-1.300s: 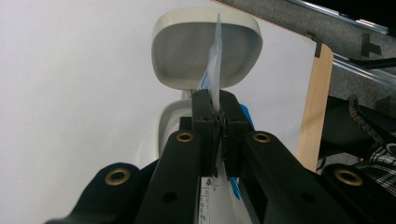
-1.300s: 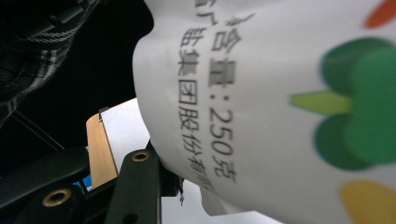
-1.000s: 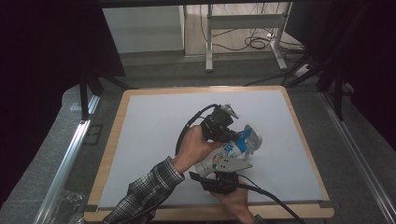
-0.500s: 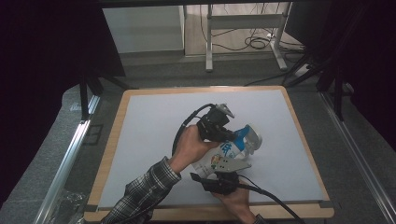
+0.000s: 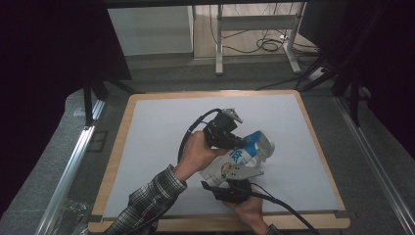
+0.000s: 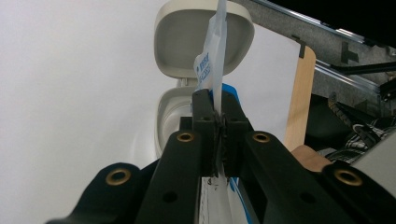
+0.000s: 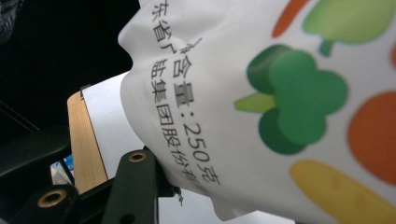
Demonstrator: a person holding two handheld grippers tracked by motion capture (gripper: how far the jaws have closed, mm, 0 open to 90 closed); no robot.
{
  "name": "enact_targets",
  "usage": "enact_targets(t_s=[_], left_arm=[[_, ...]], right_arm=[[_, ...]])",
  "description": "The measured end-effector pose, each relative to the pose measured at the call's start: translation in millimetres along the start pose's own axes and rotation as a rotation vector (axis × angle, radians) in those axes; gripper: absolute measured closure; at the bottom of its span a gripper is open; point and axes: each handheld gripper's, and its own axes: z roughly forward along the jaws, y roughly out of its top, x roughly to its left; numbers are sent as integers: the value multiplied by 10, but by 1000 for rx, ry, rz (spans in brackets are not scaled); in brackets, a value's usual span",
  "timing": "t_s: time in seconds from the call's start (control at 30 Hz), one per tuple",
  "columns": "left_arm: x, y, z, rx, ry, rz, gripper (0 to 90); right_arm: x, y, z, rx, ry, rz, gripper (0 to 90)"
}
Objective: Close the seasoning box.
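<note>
Since a second ago almost nothing has shifted: the left gripper (image 5: 230, 134) has edged only a little over the pouch, and the right gripper (image 5: 234, 188) has kept its place below it. The printed pouch (image 5: 240, 159), white with blue lettering and vegetable pictures, hangs between the two grippers above the white table (image 5: 147, 147). In the left gripper view the jaws are pressed together on the pouch's thin flat top edge (image 6: 215, 70), which sticks up beyond their tips. Just ahead of those jaws lies an open beige hinged case (image 6: 187, 42), lid up, probably where the contents are meant to go. The right gripper's jaws stand part-way apart around the pouch's lower body (image 7: 280, 93), the one visible jaw touching its crumpled bottom; I judge this a hold that steadies the pouch so the top can be pulled or tipped.
</note>
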Motion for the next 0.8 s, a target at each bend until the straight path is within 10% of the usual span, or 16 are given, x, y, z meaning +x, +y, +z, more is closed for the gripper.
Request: enact_targets(t_s=[0.8], left_arm=[[59, -127, -165, -19, -19, -18, 881]], right_arm=[[-22, -43, 29, 43, -59, -49, 555]])
